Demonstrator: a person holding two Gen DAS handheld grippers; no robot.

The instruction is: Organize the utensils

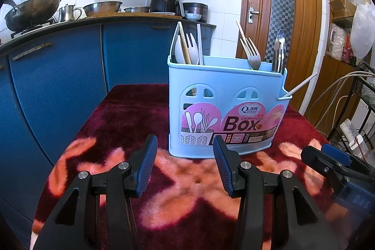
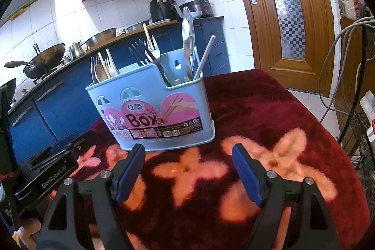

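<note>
A light blue chopsticks box (image 1: 225, 95) stands on the red flowered table cloth (image 1: 131, 114); it also shows in the right wrist view (image 2: 150, 100). It holds forks (image 1: 254, 55), a spoon (image 1: 180, 50), metal tongs (image 1: 280, 48) and a white stick (image 1: 300, 87). In the right wrist view the tongs (image 2: 188, 39) and forks (image 2: 150, 55) stand upright in it. My left gripper (image 1: 185, 158) is open and empty just in front of the box. My right gripper (image 2: 188, 165) is open and empty in front of the box, to the right of the left one.
A blue kitchen counter (image 1: 70, 67) with a wok (image 1: 32, 11), colander (image 1: 102, 7) and air fryer (image 1: 165, 0) runs behind the table. A wooden door (image 1: 281, 4) is at the back right. A wire rack with cables (image 2: 361, 109) stands right of the table.
</note>
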